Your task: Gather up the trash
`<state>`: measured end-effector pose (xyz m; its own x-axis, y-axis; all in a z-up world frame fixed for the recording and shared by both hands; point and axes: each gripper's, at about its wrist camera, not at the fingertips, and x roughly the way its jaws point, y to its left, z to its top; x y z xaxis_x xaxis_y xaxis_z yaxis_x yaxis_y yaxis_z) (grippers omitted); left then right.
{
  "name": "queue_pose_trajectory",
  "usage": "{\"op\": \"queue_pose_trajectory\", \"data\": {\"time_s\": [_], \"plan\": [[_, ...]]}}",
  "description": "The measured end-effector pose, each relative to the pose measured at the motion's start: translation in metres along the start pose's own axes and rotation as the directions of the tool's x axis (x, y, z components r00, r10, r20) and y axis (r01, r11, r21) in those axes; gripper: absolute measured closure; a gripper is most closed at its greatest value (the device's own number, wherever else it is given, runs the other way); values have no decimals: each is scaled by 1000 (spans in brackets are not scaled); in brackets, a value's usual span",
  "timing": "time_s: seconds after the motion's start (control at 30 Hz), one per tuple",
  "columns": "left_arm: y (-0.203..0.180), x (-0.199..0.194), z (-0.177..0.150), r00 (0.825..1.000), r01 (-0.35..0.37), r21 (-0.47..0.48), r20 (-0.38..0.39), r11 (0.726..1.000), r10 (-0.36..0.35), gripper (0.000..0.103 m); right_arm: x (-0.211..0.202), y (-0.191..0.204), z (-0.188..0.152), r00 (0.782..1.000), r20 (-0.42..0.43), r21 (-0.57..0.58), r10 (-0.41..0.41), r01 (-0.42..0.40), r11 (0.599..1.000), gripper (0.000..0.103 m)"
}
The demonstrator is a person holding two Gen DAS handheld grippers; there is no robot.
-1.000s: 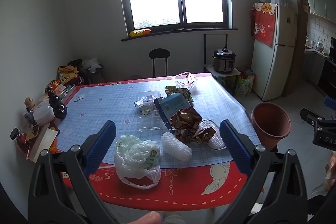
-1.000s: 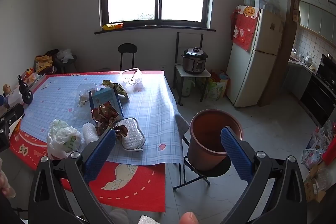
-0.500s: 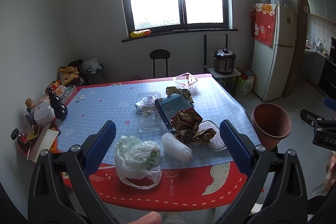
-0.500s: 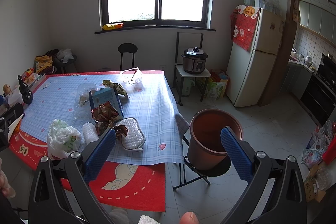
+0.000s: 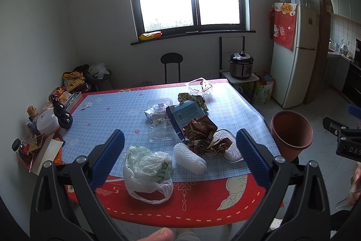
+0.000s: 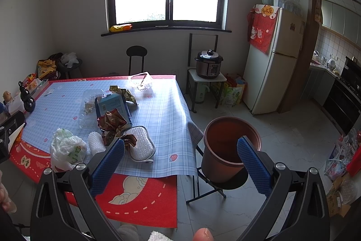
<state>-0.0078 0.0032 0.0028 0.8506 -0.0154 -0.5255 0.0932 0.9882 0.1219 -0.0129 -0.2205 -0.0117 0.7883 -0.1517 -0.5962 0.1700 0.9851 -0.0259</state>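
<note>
left wrist: crinkled plastic bag (image 5: 147, 169) between spread, ribbed blue tongs (image 5: 180, 156).

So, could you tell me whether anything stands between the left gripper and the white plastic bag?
Nothing visible does: the left gripper is open, and the white plastic bag sits at the table's near edge, directly ahead.

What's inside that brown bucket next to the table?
In the right wrist view the brown bucket shows only bare inner wall; no trash is visible inside. Its bottom is hidden by the near rim and a finger of the right gripper, so it cannot be checked.
</note>
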Motion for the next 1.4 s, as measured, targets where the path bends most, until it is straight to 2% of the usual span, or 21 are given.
{"op": "queue_pose_trajectory", "data": {"time_s": [1.1, 1.23, 1.4], "plan": [[-7, 9, 8, 1000, 4, 19, -5, 1000, -4, 5, 8, -5, -1, 1000, -23, 15, 1, -1, 1000, 5], [-3, 15, 9, 999, 38, -2, -7, 999, -38, 5, 11, -4, -2, 999, -33, 13, 5, -5, 1000, 5], [22, 24, 11, 998, 68, -70, 6, 995, -68, 5, 22, -4, -1, 998, -60, 19, 16, -15, 1000, 5]]}}
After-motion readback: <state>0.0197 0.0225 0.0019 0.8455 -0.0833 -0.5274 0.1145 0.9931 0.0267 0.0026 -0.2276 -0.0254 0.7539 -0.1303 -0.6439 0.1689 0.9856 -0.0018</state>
